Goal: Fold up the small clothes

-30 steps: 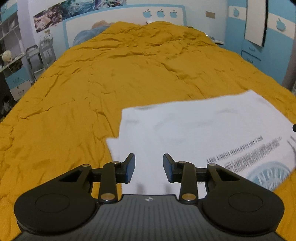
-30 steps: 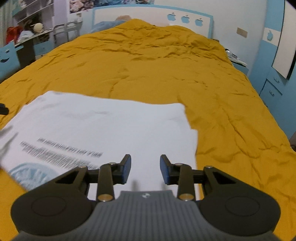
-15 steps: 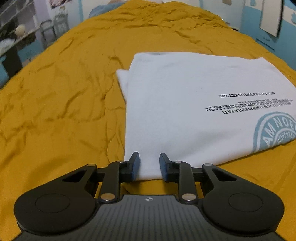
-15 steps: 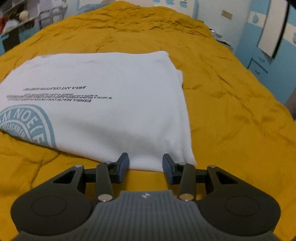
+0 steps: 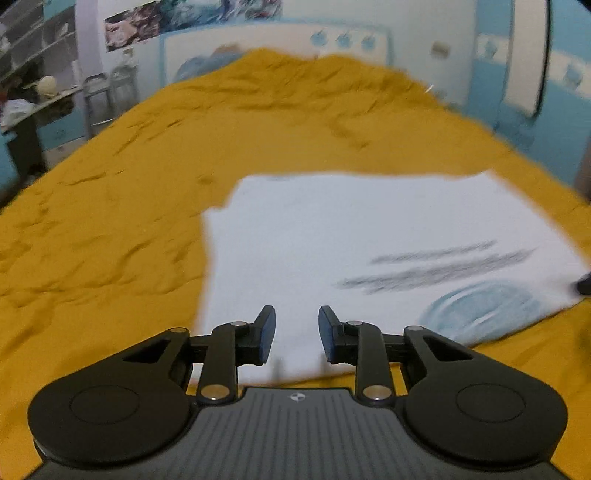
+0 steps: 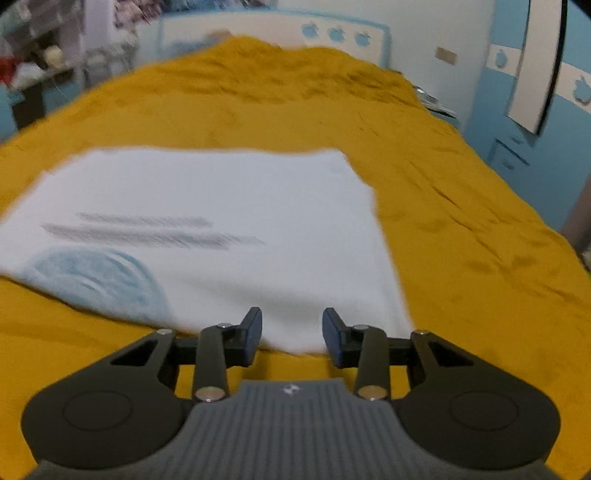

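A white T-shirt (image 5: 332, 251), already folded into a rectangle with blurred print lines and a pale blue round logo, lies flat on the mustard-yellow bed cover (image 5: 110, 221). The left tool (image 5: 293, 332) hangs over the shirt's near left corner, its jaws spread with nothing pinched. The right tool (image 6: 291, 334) sits at the near right corner; its jaws are closing, with the hem lying below the gap rather than pressed between the pads.

The step in hand looks like taking the near edge for another fold. Next, both tools likely need to pinch that hem, then lift it toward 12 o'clock evenly.

A headboard (image 6: 258, 26) stands at 12 o'clock, shelves (image 5: 33, 85) at 10, blue drawers (image 6: 517, 155) at 2. Nothing blocks the fold.
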A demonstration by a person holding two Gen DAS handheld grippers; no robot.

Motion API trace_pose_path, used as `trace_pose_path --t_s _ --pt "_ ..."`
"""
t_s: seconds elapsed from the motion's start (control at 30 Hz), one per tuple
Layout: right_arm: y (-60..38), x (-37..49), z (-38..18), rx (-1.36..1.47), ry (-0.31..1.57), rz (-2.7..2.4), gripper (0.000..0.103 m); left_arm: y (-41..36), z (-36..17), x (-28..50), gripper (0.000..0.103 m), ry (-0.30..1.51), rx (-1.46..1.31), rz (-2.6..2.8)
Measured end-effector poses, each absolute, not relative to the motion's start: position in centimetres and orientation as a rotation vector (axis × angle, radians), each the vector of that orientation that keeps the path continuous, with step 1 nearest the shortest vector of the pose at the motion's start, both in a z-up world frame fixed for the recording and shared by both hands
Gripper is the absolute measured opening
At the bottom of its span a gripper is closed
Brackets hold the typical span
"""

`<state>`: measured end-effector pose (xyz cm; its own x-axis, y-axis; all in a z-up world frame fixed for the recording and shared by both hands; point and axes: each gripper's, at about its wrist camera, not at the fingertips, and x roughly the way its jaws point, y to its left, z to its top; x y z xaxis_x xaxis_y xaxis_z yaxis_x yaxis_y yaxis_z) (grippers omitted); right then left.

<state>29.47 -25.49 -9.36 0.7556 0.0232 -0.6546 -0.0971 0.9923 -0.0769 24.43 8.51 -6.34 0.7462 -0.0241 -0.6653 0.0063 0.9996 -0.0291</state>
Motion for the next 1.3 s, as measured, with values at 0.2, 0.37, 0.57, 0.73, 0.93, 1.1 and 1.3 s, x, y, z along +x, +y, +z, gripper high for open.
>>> trace_pose_path --t_s 0.2,0.37,0.57,0.73,0.93,1.1,1.3 --pt "-19.3 29.9 -9.1 -0.051 0.666 0.181 0.033 2.4 -8.3 26.3 0.032 0.733 -0.016 -0.142" --pt "-16.0 31.2 -10.6 -0.109 0.652 0.221 0.033 0.8 -10.6 27.4 0.032 0.776 -0.037 -0.174" --pt "-14.8 30.7 -14.7 -0.178 0.686 0.225 0.034 0.7 -12.7 27.1 0.032 0.817 -0.032 -0.176" --pt "-15.8 31.2 -13.8 -0.117 0.698 0.247 0.033 1.1 -11.4 27.2 0.032 0.798 -0.058 -0.192" --pt "-20.8 32.3 -10.9 0.071 0.64 0.235 0.037 2.5 -9.0 28.9 0.032 0.771 -0.095 -0.209" --pt "-28.6 36.6 -9.3 0.278 0.629 0.108 0.039 3.1 -8.3 32.3 0.032 0.748 -0.091 -0.181" --pt "-36.4 43.1 -9.5 0.444 0.674 0.031 0.039 3.0 -8.5 36.2 0.032 0.749 -0.183 -0.184"
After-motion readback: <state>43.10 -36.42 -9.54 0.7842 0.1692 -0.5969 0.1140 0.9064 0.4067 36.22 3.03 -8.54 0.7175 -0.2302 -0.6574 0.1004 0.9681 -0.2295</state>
